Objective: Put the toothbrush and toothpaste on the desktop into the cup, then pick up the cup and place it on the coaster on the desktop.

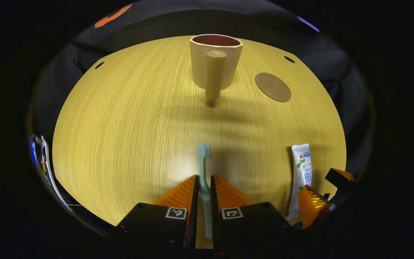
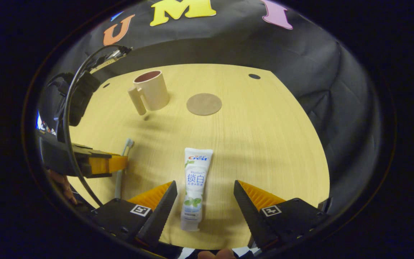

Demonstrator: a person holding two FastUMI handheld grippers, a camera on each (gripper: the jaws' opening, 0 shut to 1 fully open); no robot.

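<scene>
left gripper (image 1: 204, 187): I've got both fingers pinched on the toothbrush (image 1: 204, 169) handle, bristles pointing to 12 | right gripper (image 2: 204, 196): jaws wide apart, straddling the toothpaste (image 2: 195, 183) lying flat on the table (image 2: 271, 144), not touching it | cup (image 2: 151, 90) at 11, handle facing me | coaster (image 2: 204, 104) just beside it at 12, bare

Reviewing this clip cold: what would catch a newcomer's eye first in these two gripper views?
Probably the pale blue-green toothbrush clamped between the left gripper fingers, low over the near part of the round light-wood table. Next, the white toothpaste tube lying flat between the wide-open fingers of the right gripper. Farther back stand the beige handled cup, empty, and the brown round coaster to its right.
</scene>
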